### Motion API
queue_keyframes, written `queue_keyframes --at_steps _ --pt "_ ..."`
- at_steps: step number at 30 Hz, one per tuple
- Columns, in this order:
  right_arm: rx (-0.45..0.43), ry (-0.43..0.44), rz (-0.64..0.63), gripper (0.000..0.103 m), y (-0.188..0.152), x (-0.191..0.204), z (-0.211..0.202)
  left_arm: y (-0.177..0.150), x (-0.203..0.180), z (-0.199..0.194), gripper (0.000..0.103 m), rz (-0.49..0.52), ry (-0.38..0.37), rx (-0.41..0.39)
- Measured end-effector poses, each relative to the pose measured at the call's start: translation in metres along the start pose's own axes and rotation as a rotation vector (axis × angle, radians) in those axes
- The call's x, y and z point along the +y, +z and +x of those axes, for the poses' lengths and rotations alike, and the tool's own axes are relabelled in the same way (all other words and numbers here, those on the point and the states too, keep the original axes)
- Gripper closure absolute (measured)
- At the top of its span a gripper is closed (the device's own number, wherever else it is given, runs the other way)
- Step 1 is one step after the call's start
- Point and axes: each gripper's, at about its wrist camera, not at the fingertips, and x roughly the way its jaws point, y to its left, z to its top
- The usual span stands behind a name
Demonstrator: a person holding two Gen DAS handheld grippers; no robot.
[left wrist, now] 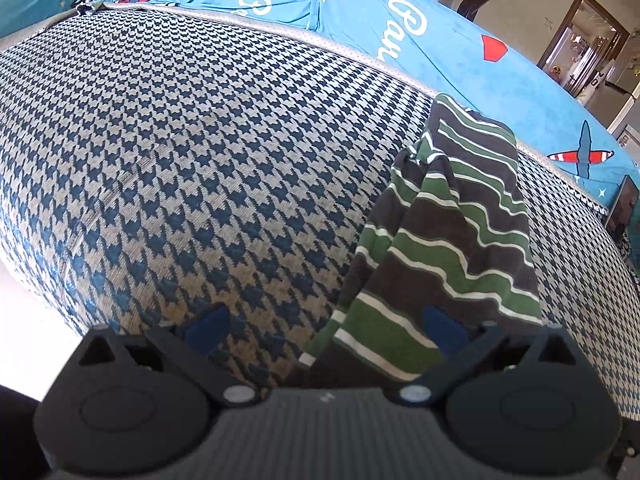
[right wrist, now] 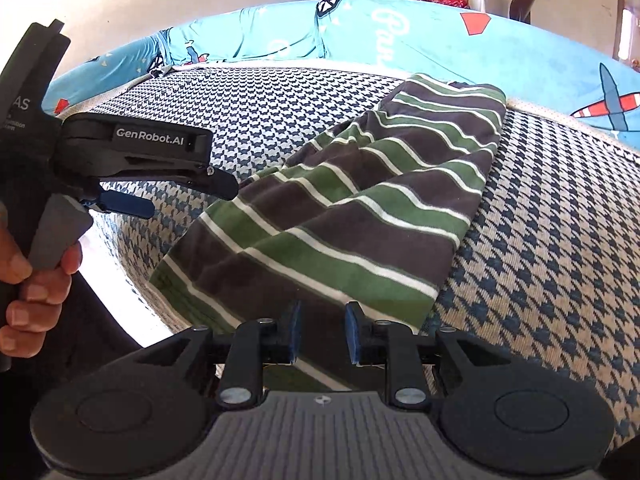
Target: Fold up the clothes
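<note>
Striped shirt [right wrist: 352, 208] lies bunched on houndstooth bed cover [left wrist: 180, 152]. Right claw [right wrist: 322, 332] narrow, just over shirt's near hem, gripping nothing. Left claw [left wrist: 324, 326] wide, shirt's left edge btwn fingers.

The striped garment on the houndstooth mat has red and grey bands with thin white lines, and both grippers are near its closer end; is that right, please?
Not quite: the striped garment has green and grey bands, not red, as the right wrist view shows. It does lie on the houndstooth mat, with the left gripper and right gripper near its closer end.
</note>
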Motion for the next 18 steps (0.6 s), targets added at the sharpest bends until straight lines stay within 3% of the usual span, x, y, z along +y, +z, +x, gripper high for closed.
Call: queue_keyframes --at_steps 9,15,18 --pt "-0.041 -0.002 -0.039 0.079 0.046 -0.008 0.018 0.027 -0.017 0.016 0.000 0.103 0.001 0.043" --pt "-0.058 -0.008 -0.038 0.077 0.077 -0.017 0.041 0.056 -0.019 0.027 0.000 0.182 0.054 0.033" --pt "-0.059 -0.002 -0.016 0.077 0.090 -0.023 0.053 0.072 -0.014 0.038 0.000 0.168 0.059 0.043"
